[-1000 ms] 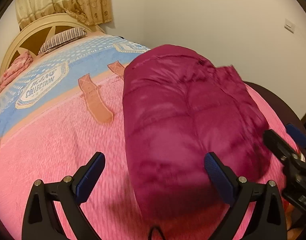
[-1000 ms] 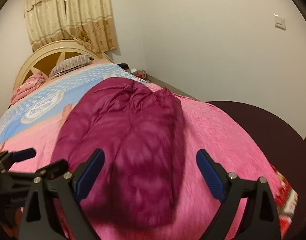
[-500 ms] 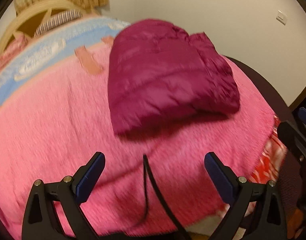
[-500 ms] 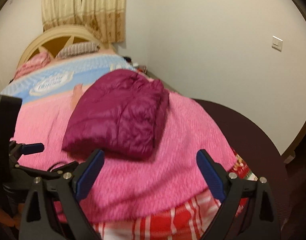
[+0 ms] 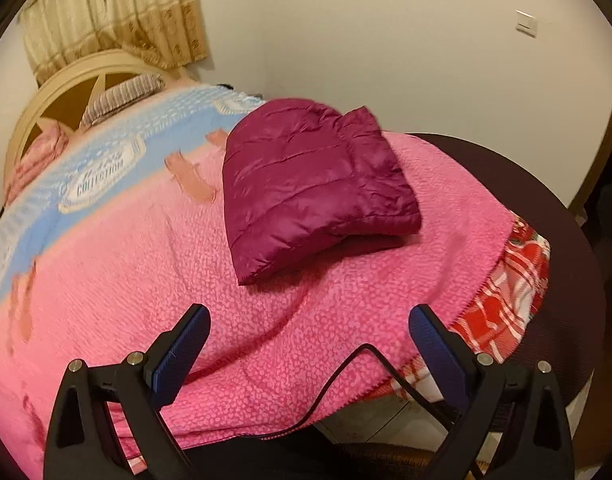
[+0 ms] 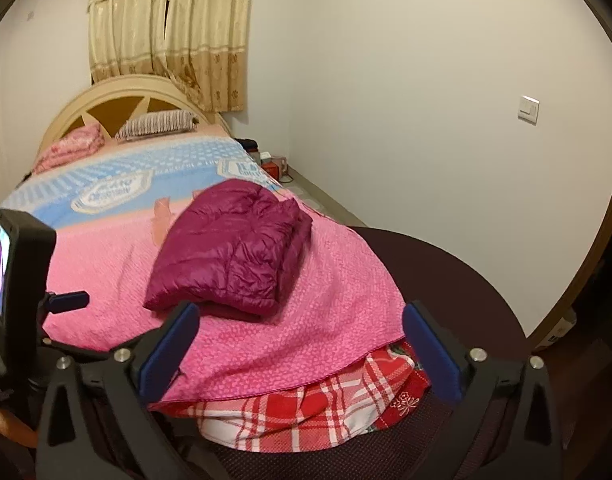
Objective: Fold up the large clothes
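Both of my grippers are empty and stand wide apart: the left gripper [image 5: 308, 354] shows only pink blanket between its blue pads, and the right gripper [image 6: 299, 344] has just been opening that last bit further, with nothing between its jaws either. I see the jacket [image 5: 314, 186], a puffy magenta one, lying folded into a compact bundle on the pink blanket [image 5: 153, 264], near the foot end of the bed [image 6: 117, 92] and well apart from both sets of fingers. From the right wrist view the jacket [image 6: 233, 256] sits just beyond my left pad, with its folded layers stacked and one thick edge facing me. I judge the folding itself is done, or very nearly, and that I am in the step of backing off and checking the result. A black cable [image 5: 346, 384] hangs across the lower part of the left view, in front of the blanket edge, and I want to keep it off the fabric. A red checked cloth [image 6: 306, 412] hangs below the blanket hem and plays no part. For the next move I would either leave the bundle alone or, if the puffy layers start to spring open, come back in low and press the top flat with spread fingers rather than pinch it.
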